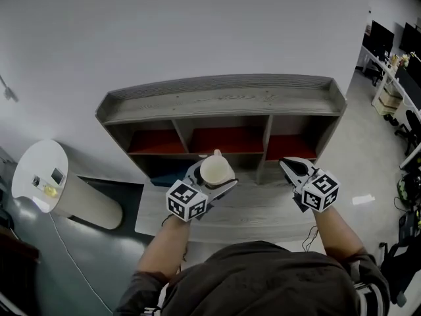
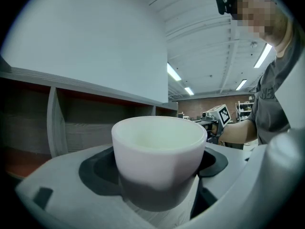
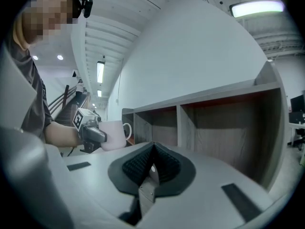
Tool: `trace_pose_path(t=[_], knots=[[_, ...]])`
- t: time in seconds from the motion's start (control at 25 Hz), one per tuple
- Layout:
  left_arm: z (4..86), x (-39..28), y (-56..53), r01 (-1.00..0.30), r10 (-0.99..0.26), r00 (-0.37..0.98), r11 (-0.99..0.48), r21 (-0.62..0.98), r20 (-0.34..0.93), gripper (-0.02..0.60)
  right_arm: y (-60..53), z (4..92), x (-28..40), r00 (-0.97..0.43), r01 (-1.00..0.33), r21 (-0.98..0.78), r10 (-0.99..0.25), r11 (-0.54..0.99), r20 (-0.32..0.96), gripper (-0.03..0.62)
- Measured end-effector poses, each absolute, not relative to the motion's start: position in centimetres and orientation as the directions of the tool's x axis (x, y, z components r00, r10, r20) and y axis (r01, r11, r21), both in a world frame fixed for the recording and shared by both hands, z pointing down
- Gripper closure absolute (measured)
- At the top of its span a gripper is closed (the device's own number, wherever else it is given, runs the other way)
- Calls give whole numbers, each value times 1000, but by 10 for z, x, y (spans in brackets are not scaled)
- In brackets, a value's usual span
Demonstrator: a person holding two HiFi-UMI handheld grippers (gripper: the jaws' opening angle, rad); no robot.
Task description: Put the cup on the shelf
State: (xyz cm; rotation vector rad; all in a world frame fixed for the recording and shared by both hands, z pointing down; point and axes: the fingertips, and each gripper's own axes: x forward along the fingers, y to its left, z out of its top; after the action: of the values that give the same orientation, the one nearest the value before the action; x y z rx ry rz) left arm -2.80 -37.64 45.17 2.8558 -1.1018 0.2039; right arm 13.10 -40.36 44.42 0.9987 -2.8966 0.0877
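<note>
The cup (image 2: 159, 161) is upright, mouth up, clamped by its lower body between the jaws of the left tool (image 1: 216, 176). It is held in the air just in front of the shelf (image 1: 223, 104), facing the middle compartment, with its handle pointing toward the shelf. The coming move likely turns on that: the opening lies straight ahead of the cup, and the left hand is the nearer one and already carries it. The right tool (image 1: 289, 166) hangs in front of the shelf's right compartment, jaws pressed together on nothing. No brand or writing shows on the cup, and only square markers show on the tool cubes.
</note>
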Motion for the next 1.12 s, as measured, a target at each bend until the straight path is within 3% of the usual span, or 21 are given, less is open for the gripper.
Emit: trace_pose_path(t=[0.56, 1.12], knots=[[464, -50, -460, -643, -636, 745, -765, -34, 200, 152, -440, 464, 92, -716, -695, -29, -689, 718, 113, 603], [479, -41, -525, -638, -623, 738, -769, -31, 260, 152, -480, 464, 111, -634, -765, 23, -760, 643, 139, 603]])
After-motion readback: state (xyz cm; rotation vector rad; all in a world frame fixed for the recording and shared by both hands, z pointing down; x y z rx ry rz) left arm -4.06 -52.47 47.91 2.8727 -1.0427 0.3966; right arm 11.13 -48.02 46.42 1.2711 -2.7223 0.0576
